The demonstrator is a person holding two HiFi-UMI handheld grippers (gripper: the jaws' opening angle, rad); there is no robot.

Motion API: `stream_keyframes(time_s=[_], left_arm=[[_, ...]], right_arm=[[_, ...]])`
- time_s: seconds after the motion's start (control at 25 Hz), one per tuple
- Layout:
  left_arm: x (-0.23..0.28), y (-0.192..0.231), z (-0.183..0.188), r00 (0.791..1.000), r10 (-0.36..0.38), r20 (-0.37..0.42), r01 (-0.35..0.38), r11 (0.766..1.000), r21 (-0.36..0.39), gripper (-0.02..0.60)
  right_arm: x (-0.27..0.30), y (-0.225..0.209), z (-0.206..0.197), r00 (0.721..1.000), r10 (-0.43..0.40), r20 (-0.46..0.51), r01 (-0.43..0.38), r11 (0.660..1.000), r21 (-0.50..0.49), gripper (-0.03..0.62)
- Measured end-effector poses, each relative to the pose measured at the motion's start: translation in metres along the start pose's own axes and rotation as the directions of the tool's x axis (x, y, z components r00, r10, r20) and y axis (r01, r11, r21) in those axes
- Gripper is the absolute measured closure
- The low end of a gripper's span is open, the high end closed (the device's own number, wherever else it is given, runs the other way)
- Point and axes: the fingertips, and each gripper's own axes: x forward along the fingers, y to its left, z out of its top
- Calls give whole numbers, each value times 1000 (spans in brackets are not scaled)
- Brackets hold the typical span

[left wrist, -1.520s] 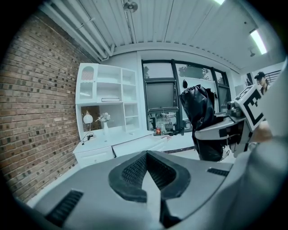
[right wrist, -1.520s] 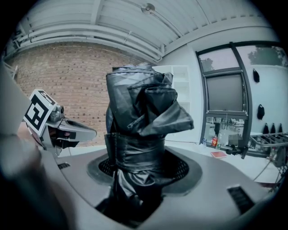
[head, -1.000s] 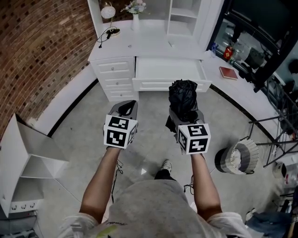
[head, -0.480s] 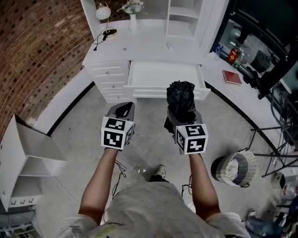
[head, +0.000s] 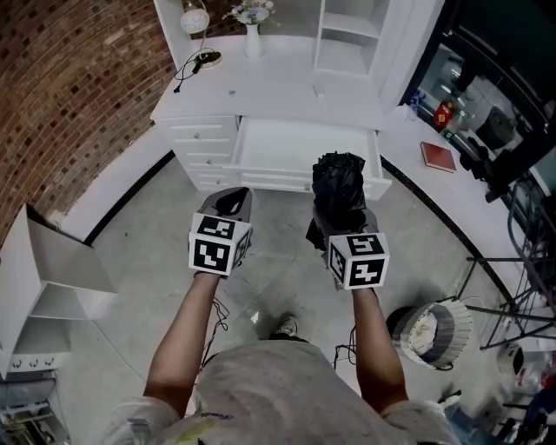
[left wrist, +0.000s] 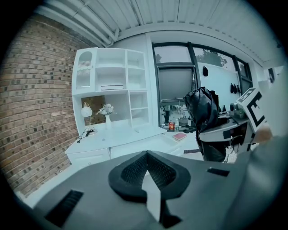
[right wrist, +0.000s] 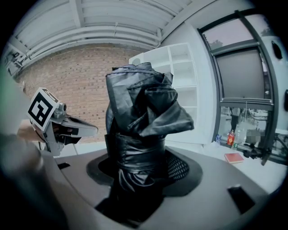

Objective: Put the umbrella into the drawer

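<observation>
right tongs (head: 340, 215) are pinching the folded black umbrella (head: 339, 181), held upright. left tongs (head: 228, 205) are pressed together, empty. i've walked closer this last second, so the open drawer (head: 291, 143) in the white bench (head: 261, 83) is just ahead. guessing lowering it in comes next.

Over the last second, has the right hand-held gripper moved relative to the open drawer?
Yes. The right hand-held gripper, shut on the umbrella, has come forward: the umbrella top now overlaps more of the open drawer.

White desk (head: 278, 85), drawer (head: 300, 143) open, bears lamp (head: 194, 17), vase (head: 253, 41), cable (head: 207, 60)
</observation>
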Motion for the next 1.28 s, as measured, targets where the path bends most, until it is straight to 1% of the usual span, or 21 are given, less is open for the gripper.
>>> stream_keyframes(time_s=[0.28, 0.64, 0.92, 1.28], left_arm=[[19, -10, 7, 1000, 12, -7, -12, 1000, -7, 584], [34, -11, 15, 999, 41, -9, -41, 999, -8, 584], [48, -15, 26, 999, 43, -7, -43, 999, 4, 584], [65, -4, 19, 999, 49, -8, -49, 999, 3, 584]], right_arm=[[7, -17, -1, 1000, 26, -12, -26, 1000, -10, 338], [16, -32, -3, 998, 55, -15, -55, 998, -17, 338], [23, -48, -2, 998, 57, -15, -57, 998, -5, 338], [45, -52, -6, 998, 69, -11, -69, 998, -11, 338]])
